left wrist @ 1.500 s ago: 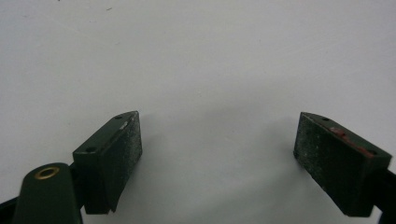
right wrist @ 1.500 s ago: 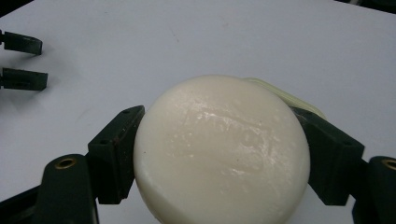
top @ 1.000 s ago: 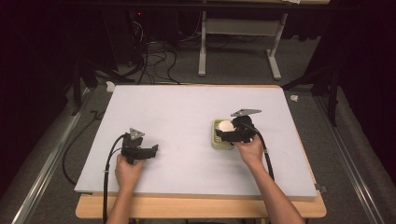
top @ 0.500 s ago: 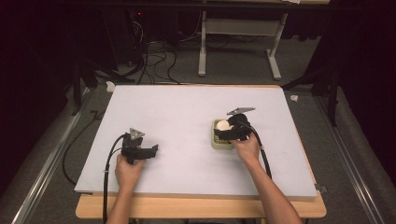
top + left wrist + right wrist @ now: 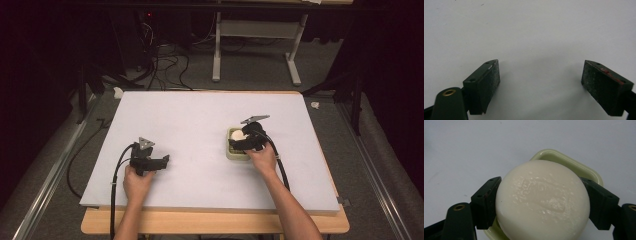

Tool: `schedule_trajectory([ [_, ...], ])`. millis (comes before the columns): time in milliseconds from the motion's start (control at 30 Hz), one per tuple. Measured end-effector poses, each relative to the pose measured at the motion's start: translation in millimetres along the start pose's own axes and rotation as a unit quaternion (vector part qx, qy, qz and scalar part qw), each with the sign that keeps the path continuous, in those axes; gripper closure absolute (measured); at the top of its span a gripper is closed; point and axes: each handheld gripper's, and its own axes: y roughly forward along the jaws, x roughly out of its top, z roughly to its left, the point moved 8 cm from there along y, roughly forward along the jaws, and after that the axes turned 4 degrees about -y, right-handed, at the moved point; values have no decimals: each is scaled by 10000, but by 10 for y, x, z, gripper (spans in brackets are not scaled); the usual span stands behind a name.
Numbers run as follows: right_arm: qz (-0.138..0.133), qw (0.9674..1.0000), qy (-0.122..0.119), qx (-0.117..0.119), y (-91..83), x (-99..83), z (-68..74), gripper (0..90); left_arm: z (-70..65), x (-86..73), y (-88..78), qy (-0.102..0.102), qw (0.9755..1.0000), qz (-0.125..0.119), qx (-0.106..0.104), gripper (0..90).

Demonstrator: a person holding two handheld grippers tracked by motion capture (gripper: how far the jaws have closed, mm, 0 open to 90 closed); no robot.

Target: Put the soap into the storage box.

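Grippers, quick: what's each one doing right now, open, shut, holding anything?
Left gripper: open, nothing between the jaws, over bare table.
Right gripper: shut on the soap, over the dish.

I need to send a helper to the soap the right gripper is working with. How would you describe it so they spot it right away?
Start at the white table top and go to its right half, where a pale green soap dish sits. The round, cream-white bar of soap is directly above that dish, clamped between the black jaws of the right gripper. It is the one smooth, rounded, pale thing among black hardware.
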Motion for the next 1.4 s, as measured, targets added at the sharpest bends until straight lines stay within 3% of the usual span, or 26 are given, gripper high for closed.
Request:
schedule_trajectory([
  [633,134,9999,-4,32,65,-22,1,239,0,0,0,2,10000,0,1,157],
  [867,-286,9996,-5,59,-71,98,4,290,-1,0,1,3,10000,-7,3,157],
  [1033,-239,9997,35,58,-92,59,-30,274,-1,0,1,2,10000,-8,2,157],
  [1400,-567,9983,110,90,-265,115,-54,274,-1,0,1,2,10000,-7,3,157],
])
